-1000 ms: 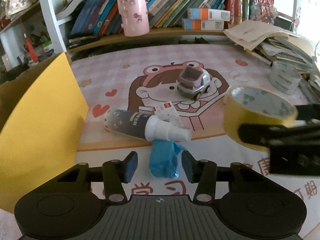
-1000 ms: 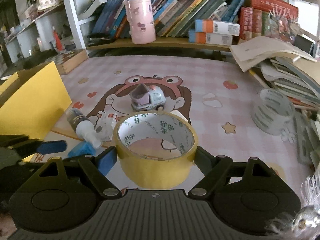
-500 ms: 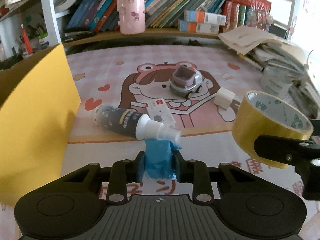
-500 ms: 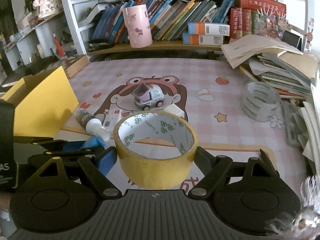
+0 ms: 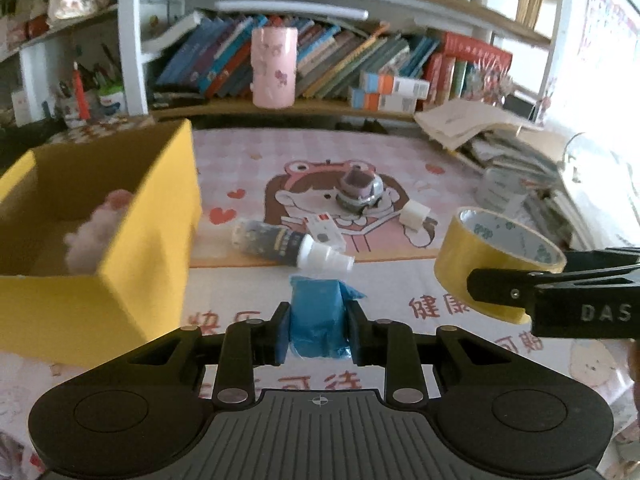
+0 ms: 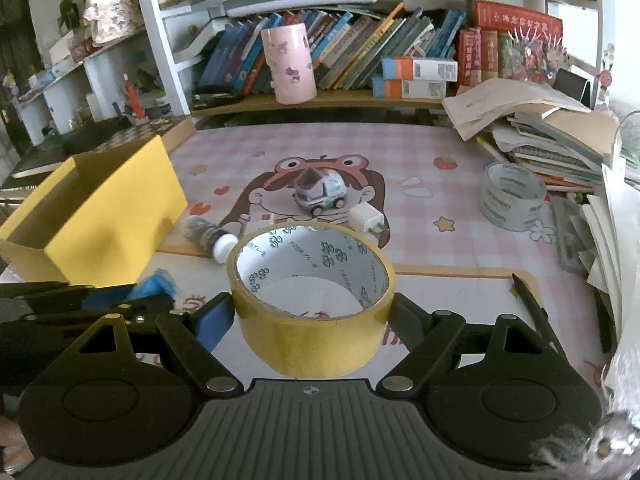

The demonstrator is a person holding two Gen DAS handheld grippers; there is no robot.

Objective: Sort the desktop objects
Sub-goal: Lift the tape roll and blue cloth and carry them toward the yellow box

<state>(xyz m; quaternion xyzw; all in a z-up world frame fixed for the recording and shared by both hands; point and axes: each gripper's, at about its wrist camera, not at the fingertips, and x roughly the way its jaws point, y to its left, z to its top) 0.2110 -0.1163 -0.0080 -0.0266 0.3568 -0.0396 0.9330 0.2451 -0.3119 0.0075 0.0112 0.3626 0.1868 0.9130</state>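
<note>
My left gripper [image 5: 318, 330] is shut on a crumpled blue packet [image 5: 318, 316] and holds it above the desk mat, to the right of the open yellow box [image 5: 132, 248]. My right gripper [image 6: 310, 320] is shut on a yellow tape roll [image 6: 316, 320], held above the mat; the roll also shows in the left wrist view [image 5: 496, 256]. The blue packet shows at the left of the right wrist view [image 6: 154, 284]. On the mat lie a spray bottle [image 5: 288, 242], a small card [image 5: 326, 232], a toy car [image 5: 360, 192] and a white charger plug [image 5: 416, 214].
The yellow box holds a pink fluffy thing [image 5: 100, 224]. A clear tape roll [image 6: 514, 196] sits at the right by a messy pile of books and papers [image 6: 552, 136]. A pink cup [image 6: 290, 66] stands on the low bookshelf at the back. A pen [image 6: 530, 300] lies at the mat's right.
My left gripper closed on the blue packet and lifted it up off the mat. My right gripper rose with the yellow tape roll. The inside of the yellow box came into view.
</note>
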